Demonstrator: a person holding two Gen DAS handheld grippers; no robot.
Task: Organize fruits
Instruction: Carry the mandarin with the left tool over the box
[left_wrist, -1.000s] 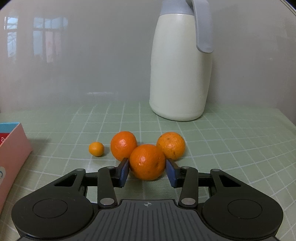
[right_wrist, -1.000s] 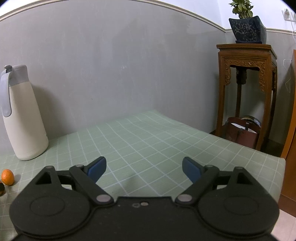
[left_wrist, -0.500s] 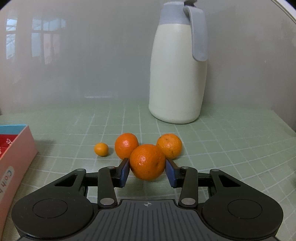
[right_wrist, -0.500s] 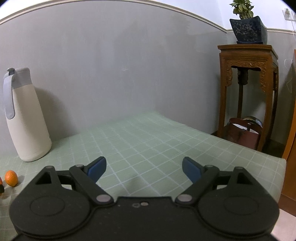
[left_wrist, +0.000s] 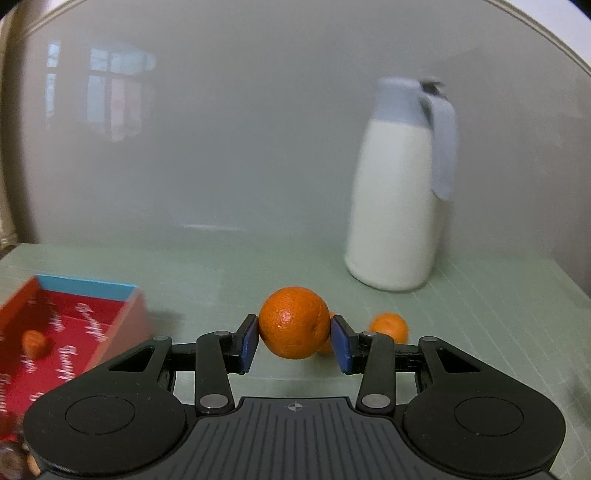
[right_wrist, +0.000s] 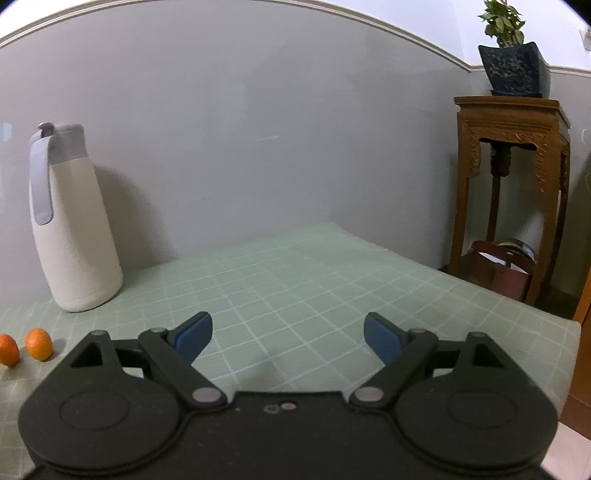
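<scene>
My left gripper (left_wrist: 294, 341) is shut on an orange (left_wrist: 294, 322) and holds it lifted above the green table. Behind it another orange (left_wrist: 389, 326) lies on the table, and a third is mostly hidden behind the held one. A red box (left_wrist: 70, 325) with a blue far rim stands at the left and holds a small orange fruit (left_wrist: 35, 343). My right gripper (right_wrist: 288, 334) is open and empty over the table. Two oranges (right_wrist: 38, 344) (right_wrist: 8, 349) show at the far left of the right wrist view.
A white thermos jug with a grey lid and handle (left_wrist: 400, 188) stands at the back by the wall; it also shows in the right wrist view (right_wrist: 72, 221). A carved wooden stand (right_wrist: 511, 177) with a potted plant (right_wrist: 511, 62) stands beyond the table's right edge.
My left gripper has lifted the orange off the table and swung left, bringing the red box into view. The right gripper has shifted slightly and stays open.
</scene>
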